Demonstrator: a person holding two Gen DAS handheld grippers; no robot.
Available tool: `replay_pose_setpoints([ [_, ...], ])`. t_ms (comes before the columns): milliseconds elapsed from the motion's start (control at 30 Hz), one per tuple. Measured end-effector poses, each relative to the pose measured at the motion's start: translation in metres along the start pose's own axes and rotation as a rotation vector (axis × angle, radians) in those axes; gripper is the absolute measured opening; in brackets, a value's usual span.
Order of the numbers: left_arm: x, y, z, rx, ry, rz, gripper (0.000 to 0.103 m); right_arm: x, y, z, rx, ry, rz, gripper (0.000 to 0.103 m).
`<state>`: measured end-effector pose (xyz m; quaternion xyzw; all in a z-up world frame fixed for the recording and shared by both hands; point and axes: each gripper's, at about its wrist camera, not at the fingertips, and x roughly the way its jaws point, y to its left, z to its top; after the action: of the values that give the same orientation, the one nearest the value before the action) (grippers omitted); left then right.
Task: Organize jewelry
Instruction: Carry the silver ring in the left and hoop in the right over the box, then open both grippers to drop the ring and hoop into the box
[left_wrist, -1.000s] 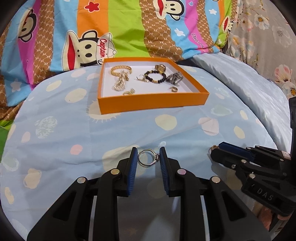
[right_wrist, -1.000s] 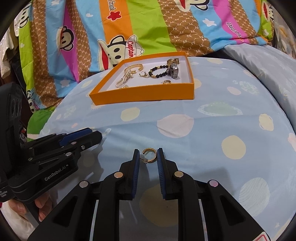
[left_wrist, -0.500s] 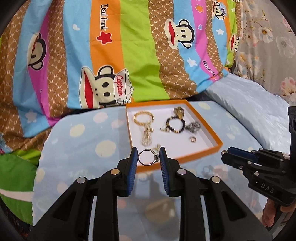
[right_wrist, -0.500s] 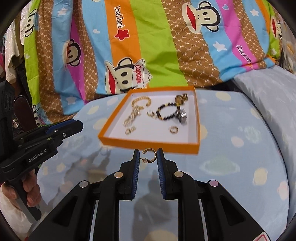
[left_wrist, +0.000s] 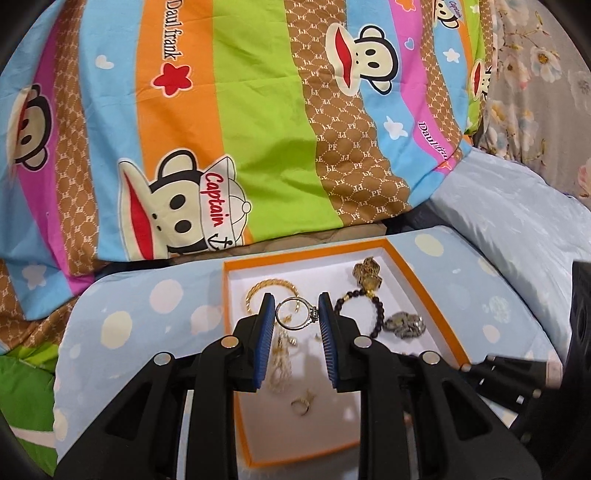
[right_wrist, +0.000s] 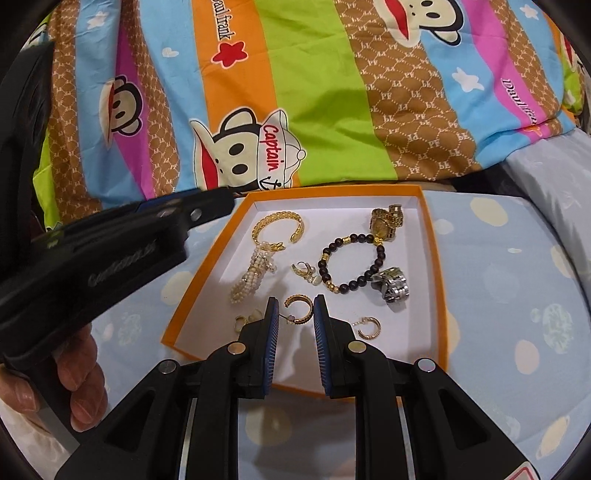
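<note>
Both tongs are loaded and over the orange tray (left_wrist: 439, 310), which sits on the bed's blue dotted cover (right_wrist: 517, 266), so this reads as the drop-off step. Left tongs (left_wrist: 296, 314) are clenched on a silver ring (left_wrist: 295, 314), its stone setting against the right pad, held above the tray's left half just over the gold bangle (left_wrist: 271, 288). Right tongs (right_wrist: 294, 314) are clamped on a gold hoop earring (right_wrist: 299, 309), positioned over the near edge of the tray, with a matching hoop earring (right_wrist: 369, 328) lying on the tray floor just right of the tongs. Already in the tray: bangle, pearl strand (right_wrist: 255, 273), dark bead bracelet (right_wrist: 351, 262), gold watch (right_wrist: 386, 221) at the far right corner, a silver watch (right_wrist: 393, 288), and a few small pieces. Can't tell how high either piece is off the tray floor. Next move, my guess: lower each pair of tongs to a bare white patch, then release, with the hoop beside its twin and the ring clear of the pearl strand so nothing tangles. Risk: the ring rolls on landing if released from too high.
</note>
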<state>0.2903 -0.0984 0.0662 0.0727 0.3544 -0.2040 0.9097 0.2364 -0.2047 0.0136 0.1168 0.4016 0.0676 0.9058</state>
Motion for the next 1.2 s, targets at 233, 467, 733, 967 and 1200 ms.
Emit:
replay_pose_setpoints([
  [233,0.039,-0.006,0.015,0.005,0.023,0.005,0.023,0.020,-0.010,0.005,0.020,0.016,0.015,0.018],
  [467,0.063,-0.008,0.018,0.021,0.044,0.015,0.023,0.026,-0.012,0.007,0.016,0.013,0.034,0.018],
  [733,0.075,-0.006,0.014,0.015,0.069,0.006,0.024,0.034,-0.014,0.005,0.015,0.023,0.021,0.019],
  [967,0.071,0.005,0.002,-0.017,0.081,0.011,0.024,0.024,-0.016,0.006,0.024,-0.017,0.010,0.022],
  [1200,0.035,0.016,-0.020,-0.024,0.050,0.037,0.024,0.008,-0.011,0.007,0.007,-0.039,-0.019,0.022],
])
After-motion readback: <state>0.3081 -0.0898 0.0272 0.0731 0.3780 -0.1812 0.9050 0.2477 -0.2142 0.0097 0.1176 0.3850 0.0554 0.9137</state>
